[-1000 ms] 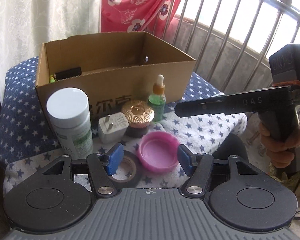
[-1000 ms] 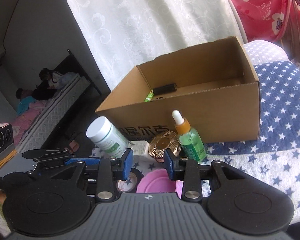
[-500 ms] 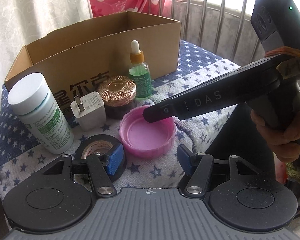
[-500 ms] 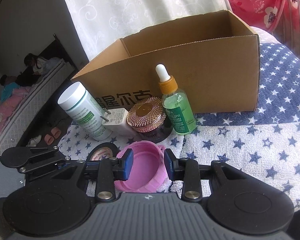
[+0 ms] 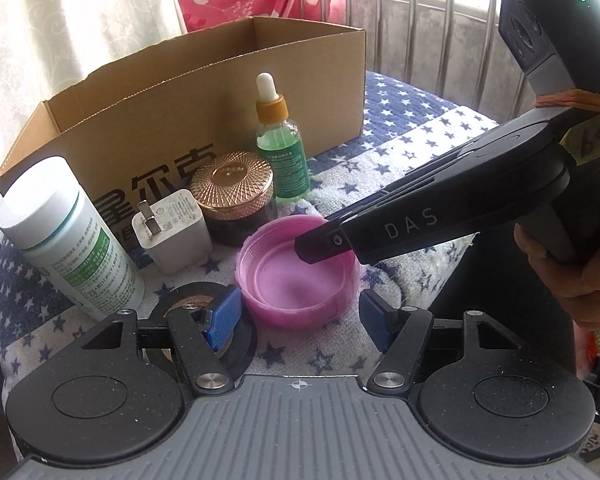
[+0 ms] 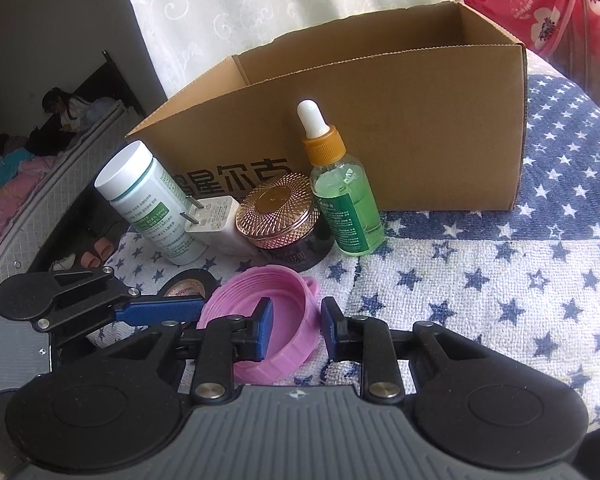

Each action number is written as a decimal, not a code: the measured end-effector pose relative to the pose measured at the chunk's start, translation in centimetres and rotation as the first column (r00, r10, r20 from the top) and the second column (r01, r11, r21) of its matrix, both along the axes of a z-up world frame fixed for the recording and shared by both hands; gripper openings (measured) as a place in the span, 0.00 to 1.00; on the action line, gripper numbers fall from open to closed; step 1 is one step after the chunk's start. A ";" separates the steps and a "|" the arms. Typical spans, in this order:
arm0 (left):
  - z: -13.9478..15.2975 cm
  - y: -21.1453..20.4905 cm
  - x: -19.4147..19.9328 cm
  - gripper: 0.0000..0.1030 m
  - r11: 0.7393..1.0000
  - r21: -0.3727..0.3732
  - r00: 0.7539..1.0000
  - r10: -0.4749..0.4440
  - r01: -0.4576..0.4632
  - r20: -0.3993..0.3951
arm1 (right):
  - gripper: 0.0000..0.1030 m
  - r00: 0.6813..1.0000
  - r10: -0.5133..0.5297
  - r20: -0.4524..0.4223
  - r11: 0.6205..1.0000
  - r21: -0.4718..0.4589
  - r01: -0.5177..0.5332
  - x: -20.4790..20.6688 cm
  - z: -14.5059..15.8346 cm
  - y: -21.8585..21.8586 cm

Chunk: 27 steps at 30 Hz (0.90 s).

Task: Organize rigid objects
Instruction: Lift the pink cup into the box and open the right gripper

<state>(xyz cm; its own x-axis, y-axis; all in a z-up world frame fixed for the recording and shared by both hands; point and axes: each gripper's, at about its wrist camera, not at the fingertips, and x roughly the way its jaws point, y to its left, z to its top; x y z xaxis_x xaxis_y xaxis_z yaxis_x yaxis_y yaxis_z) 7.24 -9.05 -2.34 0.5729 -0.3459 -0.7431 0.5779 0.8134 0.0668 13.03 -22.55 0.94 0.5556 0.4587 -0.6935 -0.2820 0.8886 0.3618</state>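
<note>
A cardboard box [image 6: 380,128] stands open at the top on a star-patterned cloth [image 6: 500,280]. From these low angles only its inner walls show, so what lies inside cannot be told. A row of things stands just in front of its printed wall: a white pill bottle [image 5: 66,240] with its cap on, a white plug adapter [image 5: 174,236] touching it, a dark jar with a gold lid [image 5: 236,196], and a dropper bottle [image 6: 340,188] holding green liquid, upright and capped.

Nearer the cameras a pink lid [image 5: 298,274] lies upside down like a shallow dish, with nothing in it but the tip of a claw. A roll of black tape [image 5: 204,304] lies flat beside it.

The right claw [image 6: 296,330] straddles the lid's right wall, one pad inside the rim and one outside. Its jaws have just been closing, yet a gap shows on both sides of the wall, so it grips nothing. The left claw [image 5: 296,316] stands wide apart; its jaws have just been opening, the near edge of the lid between them, untouched.

The cloth to the right of the dropper bottle lies bare. On the left the cloth ends just beyond the pill bottle, where the surface drops away to the floor [image 6: 60,240].
</note>
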 end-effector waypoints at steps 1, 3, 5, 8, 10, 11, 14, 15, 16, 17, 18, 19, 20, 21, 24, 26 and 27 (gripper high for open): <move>0.0 -0.1 0.0 0.63 1.000 0.003 1.000 0.002 -0.002 0.003 | 0.22 1.000 -0.001 -0.001 1.000 0.000 0.001 0.1 -0.1 0.0; -0.1 -0.3 0.0 0.63 1.000 0.008 1.000 0.010 -0.010 0.010 | 0.16 1.000 -0.010 0.002 1.000 -0.005 0.010 0.2 -0.2 -0.2; 0.0 -0.3 -0.1 0.62 1.000 0.005 1.000 0.017 -0.017 0.013 | 0.14 1.000 -0.016 0.002 1.000 0.002 0.016 0.0 -0.1 -0.4; 0.2 0.0 -0.2 0.62 1.000 -0.012 1.000 0.019 -0.019 0.005 | 0.14 1.000 -0.021 0.010 1.000 -0.002 0.021 -0.4 0.4 -0.4; 0.7 0.3 -0.6 0.62 0.999 -0.026 1.000 0.019 -0.019 0.016 | 0.14 1.000 -0.022 0.022 1.000 -0.004 0.022 -0.8 1.1 -0.3; 1.1 0.4 -0.8 0.62 0.999 -0.030 0.999 0.020 -0.019 0.027 | 0.14 0.999 -0.021 0.031 1.000 -0.004 0.021 -1.0 1.6 -0.3; 3.0 1.0 -1.8 0.62 0.999 -0.046 0.995 0.030 -0.026 0.093 | 0.14 0.996 -0.012 0.086 1.000 -0.007 0.013 -1.5 4.0 0.3; 3.8 1.3 -2.0 0.62 0.998 -0.052 0.992 0.037 -0.031 0.118 | 0.14 0.993 -0.007 0.114 1.000 -0.012 0.008 -1.6 5.0 0.7; 4.6 1.6 -2.1 0.62 0.998 -0.059 0.989 0.044 -0.037 0.140 | 0.14 0.989 0.001 0.149 1.000 -0.024 0.002 -1.7 6.1 1.1; 5.6 2.0 -2.1 0.62 0.997 -0.067 0.985 0.054 -0.044 0.166 | 0.14 0.982 0.012 0.186 0.999 -0.039 -0.005 -1.8 7.3 1.6; 6.4 2.3 -2.1 0.62 0.996 -0.073 0.981 0.061 -0.049 0.185 | 0.14 0.974 0.025 0.224 0.998 -0.054 -0.013 -1.8 8.5 2.2; 7.4 2.7 -2.0 0.62 0.995 -0.081 0.975 0.070 -0.054 0.209 | 0.14 0.965 0.041 0.261 0.997 -0.070 -0.024 -1.7 9.8 2.7; 8.5 3.2 -1.7 0.62 0.994 -0.091 0.967 0.080 -0.059 0.241 | 0.14 0.955 0.058 0.291 0.996 -0.085 -0.035 -1.4 10.9 3.1; 9.3 3.6 -1.4 0.62 0.994 -0.094 0.960 0.087 -0.064 0.266 | 0.14 0.946 0.074 0.314 0.994 -0.097 -0.046 -0.9 12.0 3.6; 11.4 4.6 0.2 0.62 0.990 -0.104 0.942 0.120 -0.091 0.315 | 0.14 0.929 0.125 0.349 0.988 -0.129 -0.085 1.6 14.5 5.2; 12.2 5.2 1.8 0.63 0.988 -0.110 0.936 0.140 -0.110 0.323 | 0.14 0.932 0.154 0.327 0.984 -0.138 -0.115 4.3 15.4 6.3; 12.2 5.5 3.3 0.63 0.985 -0.119 0.939 0.154 -0.123 0.306 | 0.14 0.940 0.163 0.300 0.983 -0.134 -0.128 5.8 15.6 6.7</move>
